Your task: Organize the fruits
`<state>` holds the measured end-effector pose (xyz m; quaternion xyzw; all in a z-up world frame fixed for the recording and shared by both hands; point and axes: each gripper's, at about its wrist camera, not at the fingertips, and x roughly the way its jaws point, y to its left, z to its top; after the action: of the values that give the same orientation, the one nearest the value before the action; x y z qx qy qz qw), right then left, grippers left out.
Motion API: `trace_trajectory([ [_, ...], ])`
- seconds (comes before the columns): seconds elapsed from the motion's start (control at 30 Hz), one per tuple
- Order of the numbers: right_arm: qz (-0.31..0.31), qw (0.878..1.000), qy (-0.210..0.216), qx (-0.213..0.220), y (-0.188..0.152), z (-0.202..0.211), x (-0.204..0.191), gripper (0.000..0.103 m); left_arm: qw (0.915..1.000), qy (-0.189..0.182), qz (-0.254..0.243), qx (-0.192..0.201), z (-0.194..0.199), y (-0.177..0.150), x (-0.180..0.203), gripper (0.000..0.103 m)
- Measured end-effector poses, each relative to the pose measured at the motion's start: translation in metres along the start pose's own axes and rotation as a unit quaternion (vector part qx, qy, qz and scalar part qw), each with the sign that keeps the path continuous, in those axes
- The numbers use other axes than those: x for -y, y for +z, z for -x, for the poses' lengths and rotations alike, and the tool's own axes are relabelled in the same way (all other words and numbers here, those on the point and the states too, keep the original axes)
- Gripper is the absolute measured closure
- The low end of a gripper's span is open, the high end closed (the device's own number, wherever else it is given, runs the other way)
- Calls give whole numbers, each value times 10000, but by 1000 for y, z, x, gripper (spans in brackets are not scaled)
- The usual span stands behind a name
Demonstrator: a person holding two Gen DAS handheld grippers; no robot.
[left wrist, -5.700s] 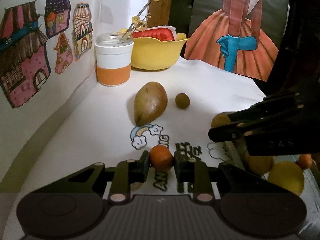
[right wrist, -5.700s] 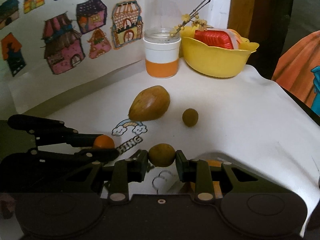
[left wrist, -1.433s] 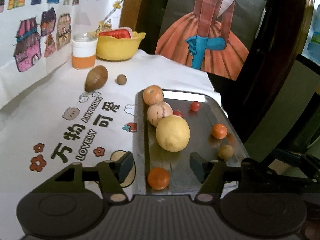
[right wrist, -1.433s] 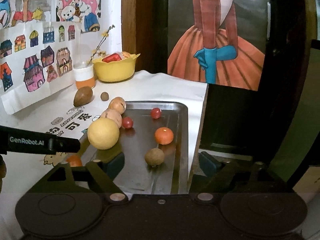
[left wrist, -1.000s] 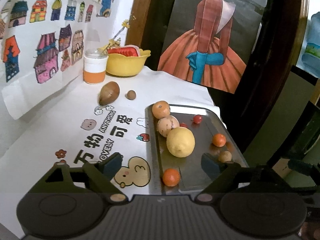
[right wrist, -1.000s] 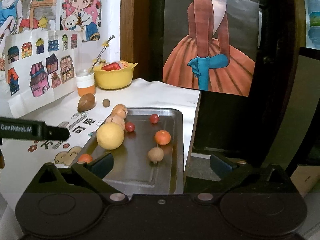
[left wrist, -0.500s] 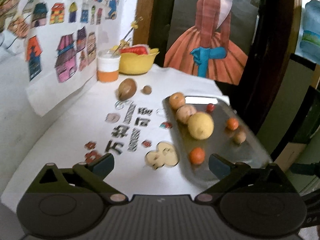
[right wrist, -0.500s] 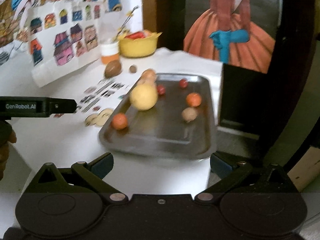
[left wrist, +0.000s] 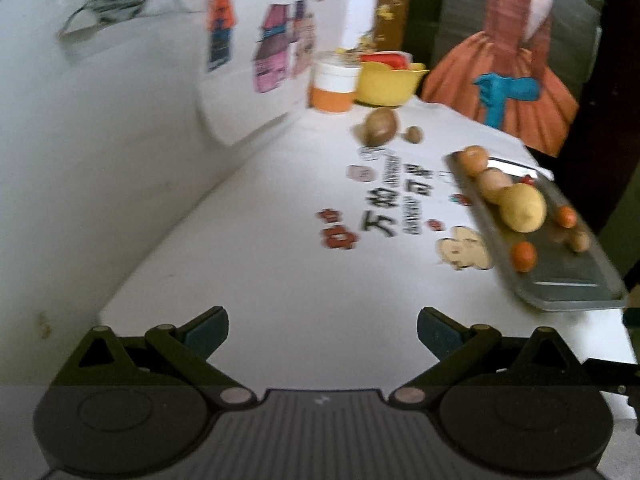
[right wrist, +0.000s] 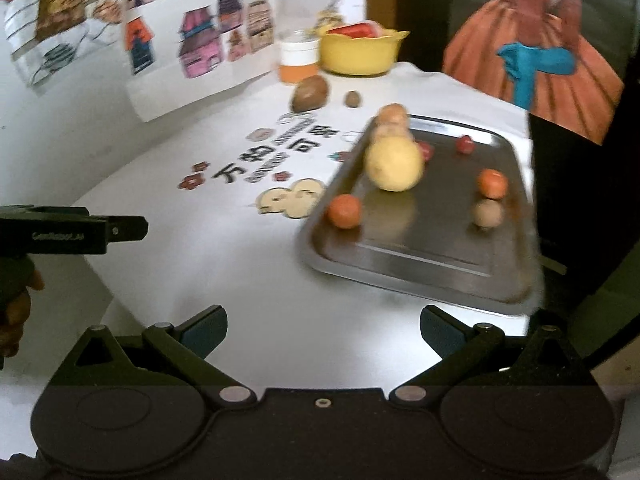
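My left gripper [left wrist: 322, 330] is spread wide with nothing between its pads, and it hangs over the bare near part of the table [left wrist: 280, 280]. My right gripper [right wrist: 323, 330] is the same: wide apart, empty, just before the near rim of the tray [right wrist: 400, 268]. In the right view I also see the left gripper from the side, with a bit of the hand [right wrist: 14, 304] that holds it.

The tray carries most of the fruit: a big yellow one [right wrist: 395, 165], an orange one [right wrist: 345, 210] near the left rim, another orange one [right wrist: 492, 183], a small brown one [right wrist: 488, 213], two small red ones and two pale ones at the far end. Two fruits lie on the table outside the tray: a large brown one [left wrist: 381, 126] and a small round one [left wrist: 414, 134] just beside it, near the cup [left wrist: 334, 84] and the yellow bowl [left wrist: 386, 82].

I judge the step now is to reach for these two. Both frames are blurred, so I would first steady the grippers. The left is on the better side for the large fruit; I would approach low, pads across its narrow width, and close gently, because its long shape may roll. The small one fits the right gripper. I must keep away from the cup.
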<state>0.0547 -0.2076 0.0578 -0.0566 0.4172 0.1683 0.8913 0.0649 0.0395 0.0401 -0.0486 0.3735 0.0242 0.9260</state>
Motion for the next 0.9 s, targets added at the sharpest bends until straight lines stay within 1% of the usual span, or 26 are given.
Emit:
trace_trajectory([
  [0.1, 216, 9997, 125, -28, 7, -4, -13, 1, 10000, 76, 0, -15, -1, 2, -7, 1],
  [0.27, 590, 9981, 148, 121, 25, -6, -29, 1, 9998, 105, -101, 118, 0, 12, -12, 1],
  [0.53, 898, 9952, 197, 348, 53, -12, -38, 1, 9991, 160, -206, 324, -9, 38, -12, 0],
  [0.73, 885, 9935, 77, 713, 88, -13, -21, 1, 9982, 161, -322, 480, -17, 60, -4, 0],
  [0.83, 877, 9917, -79, 934, 110, -13, -5, 1, 9972, 135, -420, 610, -20, 72, 3, 0],
  [0.9, 979, 9896, -210, 1035, 121, -13, 3, 1, 9966, 109, -471, 664, -23, 81, 8, 0],
])
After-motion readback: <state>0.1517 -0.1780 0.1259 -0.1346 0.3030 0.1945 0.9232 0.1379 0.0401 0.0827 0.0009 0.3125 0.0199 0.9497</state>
